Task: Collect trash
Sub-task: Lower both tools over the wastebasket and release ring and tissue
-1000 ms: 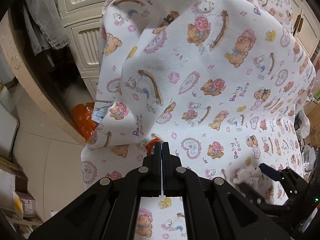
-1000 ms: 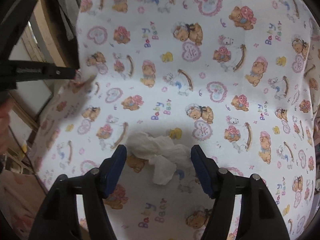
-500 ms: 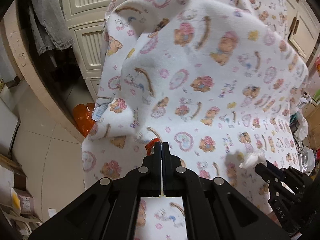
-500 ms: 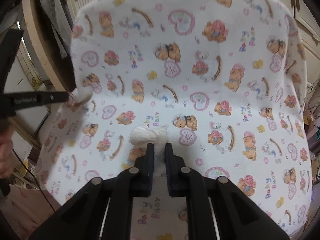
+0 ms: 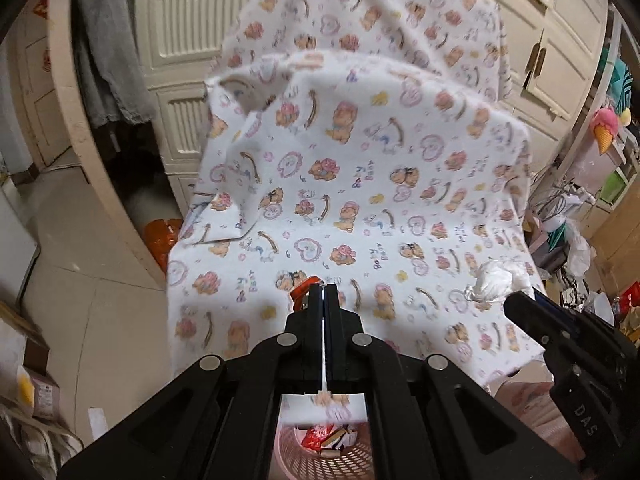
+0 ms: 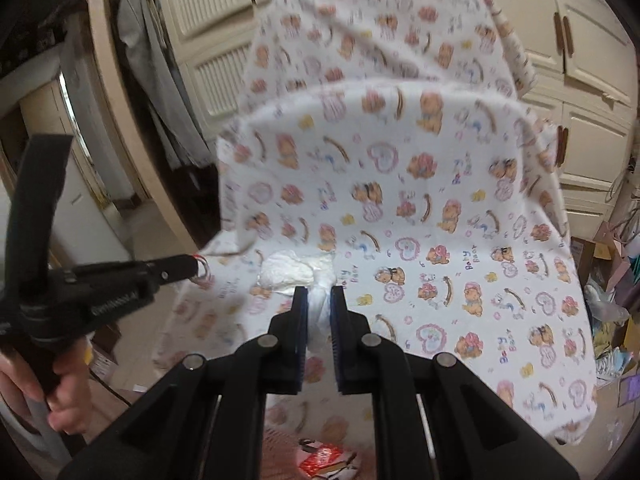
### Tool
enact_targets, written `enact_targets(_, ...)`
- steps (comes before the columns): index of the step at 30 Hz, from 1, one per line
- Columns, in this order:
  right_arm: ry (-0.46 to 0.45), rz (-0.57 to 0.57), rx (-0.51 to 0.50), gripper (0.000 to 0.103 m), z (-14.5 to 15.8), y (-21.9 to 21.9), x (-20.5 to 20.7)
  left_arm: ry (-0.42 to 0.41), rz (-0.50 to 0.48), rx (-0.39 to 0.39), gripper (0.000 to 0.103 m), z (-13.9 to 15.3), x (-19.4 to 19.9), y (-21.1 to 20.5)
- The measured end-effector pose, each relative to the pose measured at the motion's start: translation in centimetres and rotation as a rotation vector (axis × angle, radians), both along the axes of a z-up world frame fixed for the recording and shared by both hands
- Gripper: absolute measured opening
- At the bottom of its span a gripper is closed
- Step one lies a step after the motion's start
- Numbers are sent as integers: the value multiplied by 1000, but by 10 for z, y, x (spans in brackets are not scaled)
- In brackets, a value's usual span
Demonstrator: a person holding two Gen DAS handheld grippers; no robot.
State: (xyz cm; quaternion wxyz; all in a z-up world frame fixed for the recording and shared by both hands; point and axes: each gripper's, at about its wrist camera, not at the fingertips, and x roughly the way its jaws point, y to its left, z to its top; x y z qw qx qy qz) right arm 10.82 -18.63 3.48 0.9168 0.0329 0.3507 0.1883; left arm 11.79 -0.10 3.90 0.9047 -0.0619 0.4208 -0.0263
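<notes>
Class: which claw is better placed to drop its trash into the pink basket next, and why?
Right. The right claw grips the tissue above the basket; the left claw pinches only a small orange piece.

Bear-print cloth over a seat, nothing loose visibly resting there.

"Baby Bear" on blanket, "DAS" on hand-held gripper

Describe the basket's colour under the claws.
Pink basket, best seen in the left wrist view.
</notes>
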Motion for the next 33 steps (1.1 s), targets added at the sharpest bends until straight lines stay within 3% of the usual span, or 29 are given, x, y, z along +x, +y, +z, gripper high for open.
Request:
enact_targets(7,-44,18,7,10,19,5,-63,-55,47,10,0,18,-62,-6)
enact_targets(13,-22,31,-4,10,11,6,-104,-34,86,-32,0,-6,-97,2)
enact_targets(21,87,-2,-49,10,-47,10,-108,90,92,-33,0,-71,-97,7)
enact_targets(33,324,21,-66,11,-123,18,-77,271,64,-100,0,-135,-74,6)
